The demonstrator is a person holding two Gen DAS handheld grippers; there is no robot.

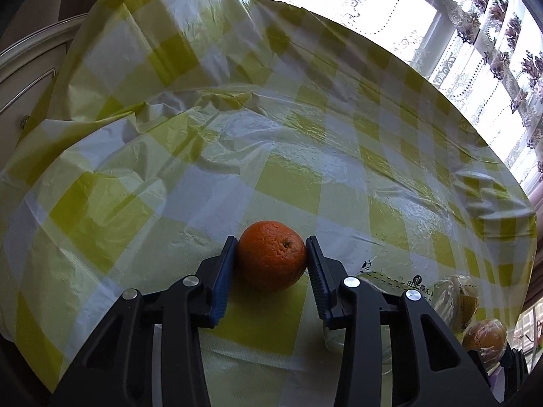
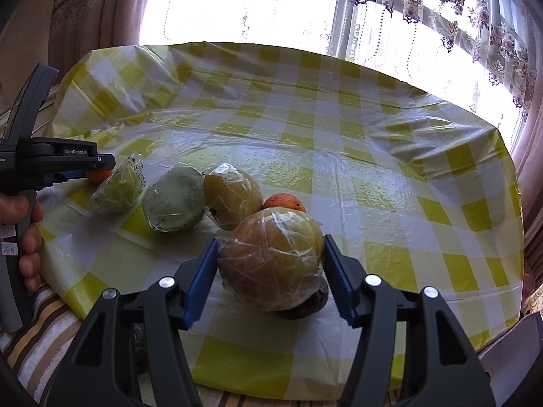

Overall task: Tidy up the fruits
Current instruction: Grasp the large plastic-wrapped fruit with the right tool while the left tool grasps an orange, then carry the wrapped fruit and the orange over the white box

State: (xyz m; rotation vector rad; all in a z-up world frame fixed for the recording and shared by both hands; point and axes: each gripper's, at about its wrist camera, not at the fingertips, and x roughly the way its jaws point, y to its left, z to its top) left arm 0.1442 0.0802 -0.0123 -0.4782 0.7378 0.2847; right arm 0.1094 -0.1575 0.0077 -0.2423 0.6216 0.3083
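Observation:
My left gripper [image 1: 272, 241] is shut on an orange [image 1: 271, 258], its blue pads pressed on both sides; the orange rests on or just above the checked tablecloth [image 1: 288, 135]. From the right wrist view the left gripper [image 2: 98, 166] shows at the far left with that orange [image 2: 98, 175]. My right gripper [image 2: 271, 240] holds a plastic-wrapped yellow-orange fruit [image 2: 271, 261] between its pads. Three more wrapped fruits lie in a row: a green one [image 2: 118, 188], a pale green one [image 2: 173, 203], a yellow one [image 2: 232, 198]. A second orange [image 2: 283, 202] lies behind the held fruit.
A dark object [image 2: 305, 305] lies under the held wrapped fruit. Wrapped fruits [image 1: 456, 300] show at the left wrist view's right edge. The tablecloth bulges in folds at the far left [image 2: 112, 91]. Lace curtains [image 2: 407, 0] and a window stand behind the table. A striped cloth [image 2: 40, 332] lies at the near left.

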